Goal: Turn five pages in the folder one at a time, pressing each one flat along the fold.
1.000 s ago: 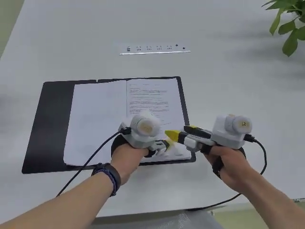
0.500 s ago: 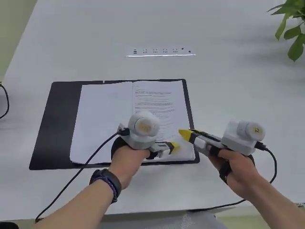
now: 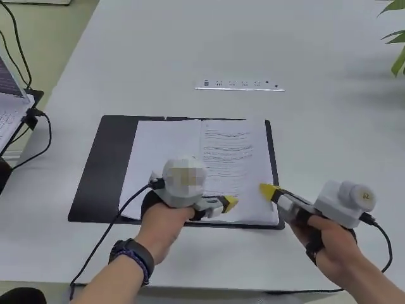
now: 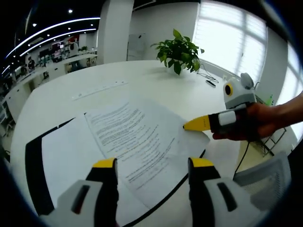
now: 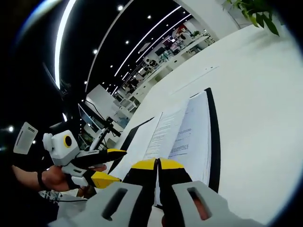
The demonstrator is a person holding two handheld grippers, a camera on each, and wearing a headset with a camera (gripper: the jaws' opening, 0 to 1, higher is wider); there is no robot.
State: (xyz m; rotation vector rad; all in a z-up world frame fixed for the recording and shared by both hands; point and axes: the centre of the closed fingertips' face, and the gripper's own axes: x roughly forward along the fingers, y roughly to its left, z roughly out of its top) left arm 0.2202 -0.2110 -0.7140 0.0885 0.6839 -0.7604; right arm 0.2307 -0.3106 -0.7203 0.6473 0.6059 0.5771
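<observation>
A black folder [image 3: 101, 166] lies open on the white table, with a blank white page [image 3: 163, 158] on the left and a printed page [image 3: 233, 158] on the right. My left gripper [image 3: 226, 204] hovers low over the printed page's near edge, jaws open with nothing between them [image 4: 152, 165]. My right gripper [image 3: 269, 190] is shut, its yellow tip at the printed page's near right corner [image 4: 194, 125]. From the right gripper view, the shut gripper [image 5: 157, 164] points along the folder [image 5: 211, 142], and the left gripper [image 5: 108, 165] shows open at the left.
A strip of sockets [image 3: 239, 84] is set into the table beyond the folder. A potted plant [image 4: 179, 49] stands at the far right, and a laptop [image 3: 7, 104] with cables sits off the left edge. The table's near edge runs just below the hands.
The camera has swung left. My right gripper has drawn away from the left gripper, out to the printed page's right corner. The pages lie as before.
</observation>
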